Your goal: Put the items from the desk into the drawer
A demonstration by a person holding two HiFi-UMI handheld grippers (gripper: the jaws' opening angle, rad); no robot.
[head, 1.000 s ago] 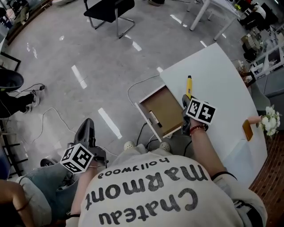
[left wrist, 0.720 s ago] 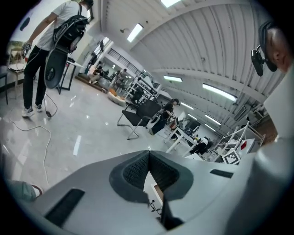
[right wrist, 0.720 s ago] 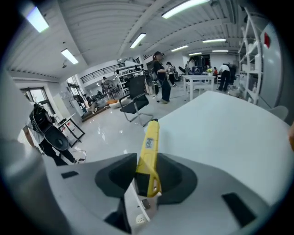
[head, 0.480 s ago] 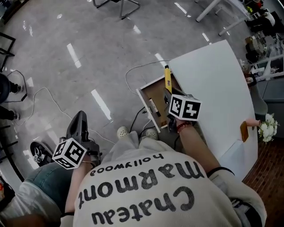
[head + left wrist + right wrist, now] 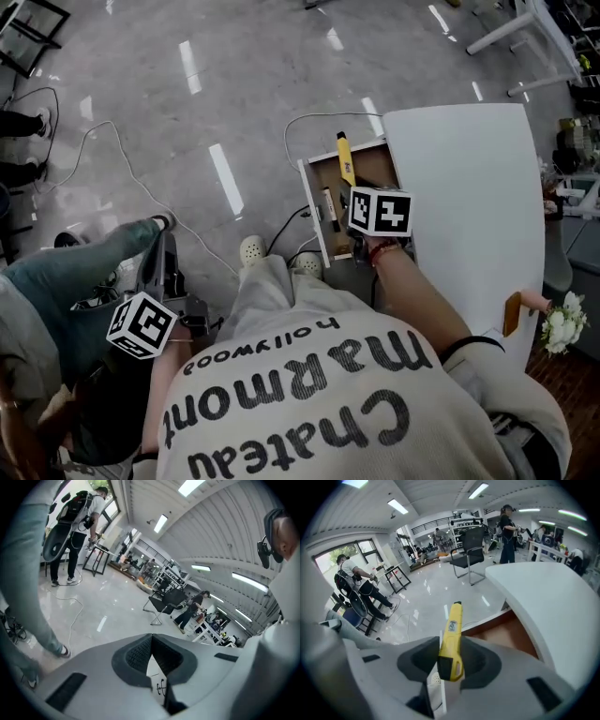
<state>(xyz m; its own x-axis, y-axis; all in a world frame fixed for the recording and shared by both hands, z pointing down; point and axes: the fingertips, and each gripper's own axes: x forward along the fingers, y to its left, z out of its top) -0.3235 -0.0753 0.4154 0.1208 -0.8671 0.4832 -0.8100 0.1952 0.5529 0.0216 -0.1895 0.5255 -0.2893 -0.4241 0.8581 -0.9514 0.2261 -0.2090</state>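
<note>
**Right gripper holds yellow tool over open drawer; left gripper idle**

Nearest to me, the left gripper [image 5: 165,246] hangs low at my left side, beside a denim-clad leg [image 5: 84,272]. In the left gripper view its dark ribbed pads [image 5: 137,652] are pressed together at the tip with nothing between them.

The right gripper [image 5: 348,191] is extended in front of me. In the right gripper view its jaws pinch the yellow tool [image 5: 452,641] near its black rear end. The tool is a long, slim, smooth plastic body with a small label and a dark tip. In the head view the yellow tool [image 5: 344,158] lies over the open drawer [image 5: 315,217], and its tip projects just past the drawer's far rim. I cannot tell whether it touches the drawer.

The drawer is a shallow rectangular tray with a white rim and a brown, wood-toned floor. A slim dark-and-white pen-like item [image 5: 328,206] lies inside along the left rim, leaving bare floor to its right.

The drawer sits against the edge of the desk [image 5: 469,206], a flat, matt white top. At the desk's outer edge are an orange object [image 5: 512,314] and white flowers [image 5: 562,325].

Beyond the drawer lies glossy grey floor [image 5: 244,84], crossed by a thin cable [image 5: 117,155].
</note>
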